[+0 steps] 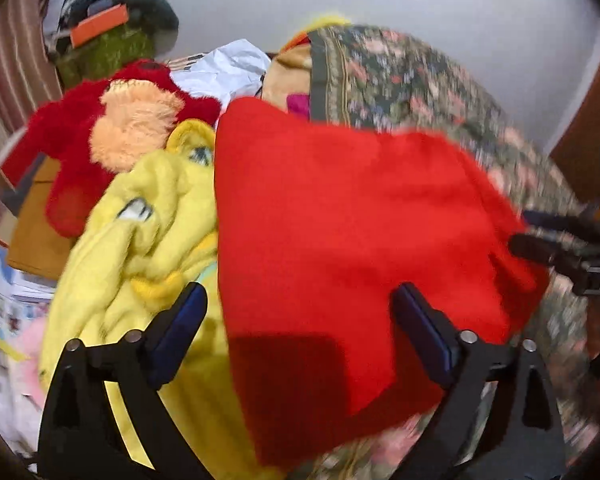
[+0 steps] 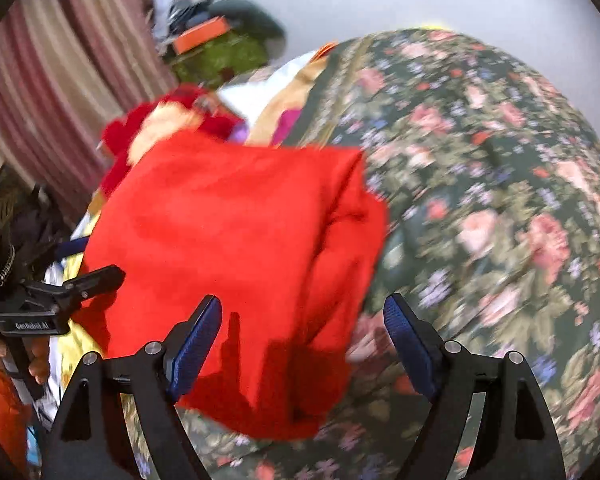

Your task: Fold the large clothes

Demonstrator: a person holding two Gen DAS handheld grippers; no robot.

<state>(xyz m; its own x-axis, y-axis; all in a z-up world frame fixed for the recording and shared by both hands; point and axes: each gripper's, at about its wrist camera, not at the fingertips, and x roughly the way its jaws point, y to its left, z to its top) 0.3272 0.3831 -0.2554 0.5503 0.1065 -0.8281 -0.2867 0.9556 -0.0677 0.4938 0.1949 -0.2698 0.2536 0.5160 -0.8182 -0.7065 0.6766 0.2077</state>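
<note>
From the left wrist, the red garment (image 1: 340, 248) lay on the floral bedspread (image 1: 400, 76) as a compact, roughly rectangular packet with layered edges, so by my reading most of the folding was done. The left gripper (image 1: 300, 332) stood wide, its blue pads either side of the garment's near edge and gripping nothing. Left of the garment sat a yellow plush heap (image 1: 140, 220), and beyond that a red plush toy (image 1: 112, 128). The right gripper (image 1: 556, 240) showed at the garment's right edge; whether it pinched cloth could not be told here.

From the right wrist, the garment (image 2: 228, 248) showed stacked layers along its right side on the bedspread (image 2: 480, 160). The right gripper (image 2: 302, 344) was spread wide and empty above the garment's near corner. The left gripper (image 2: 100, 276) reached in at the garment's left edge. What seemed left was squaring the packet or setting it aside; the blur hid finer creases.
</note>
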